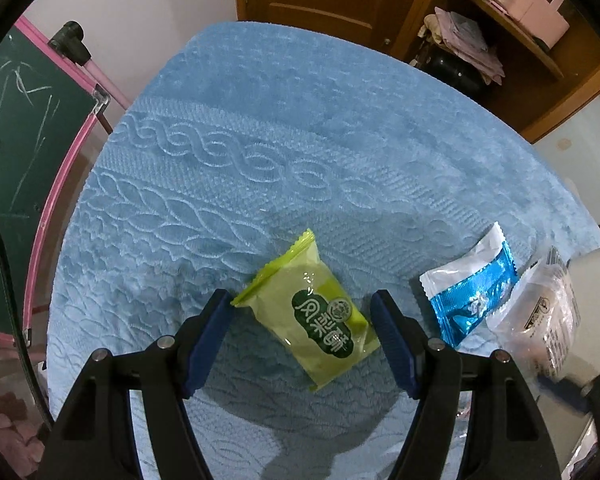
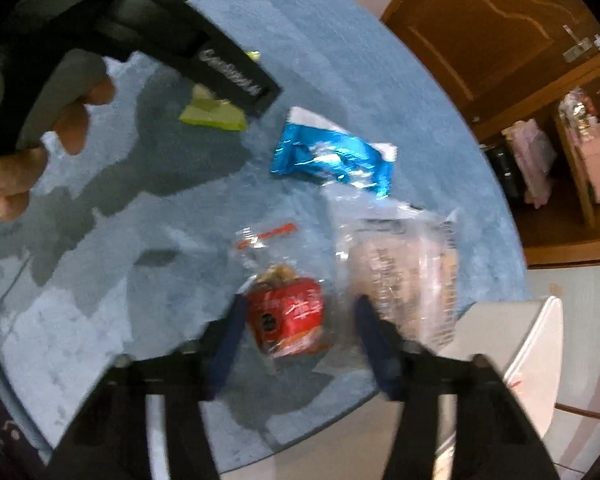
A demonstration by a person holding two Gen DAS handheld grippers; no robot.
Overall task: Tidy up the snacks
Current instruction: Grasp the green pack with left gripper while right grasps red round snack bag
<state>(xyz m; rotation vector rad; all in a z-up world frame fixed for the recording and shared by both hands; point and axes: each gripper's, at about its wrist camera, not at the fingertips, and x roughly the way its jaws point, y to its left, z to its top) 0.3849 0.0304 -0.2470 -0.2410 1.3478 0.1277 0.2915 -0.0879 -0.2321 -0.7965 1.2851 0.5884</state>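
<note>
1. The left hand-held gripper (image 1: pixel 302 308) points steeply down at the blue towel (image 1: pixel 300 140) covering the surface, its jaws wide apart and holding nothing.
2. The green pack (image 1: pixel 314 312) lies flat on the towel between the two blue pads (image 1: pixel 211 328), apart from the right pad, while its corner looks to sit just at the left pad.
3. Its long axis runs diagonally, from upper left to lower right in the left wrist view, so it sits skewed across the jaw gap, not square to it. A close from here would likely catch it corner to corner.
4. The right hand-held gripper (image 2: pixel 297 322) also points down, straddling the red snack (image 2: pixel 287 320) in its clear wrapper. The picture is blurred: the left pad seems to touch the wrapper, the right pad stands off, so no firm grip shows.
5. The blue pack (image 2: pixel 332 160) and the clear bag (image 2: pixel 400 272) lie beyond the red snack, nearer the right hand-held gripper than the left.
6. A white box (image 2: pixel 512 340) stands at the surface's edge on the right, probably where the snacks go.
</note>
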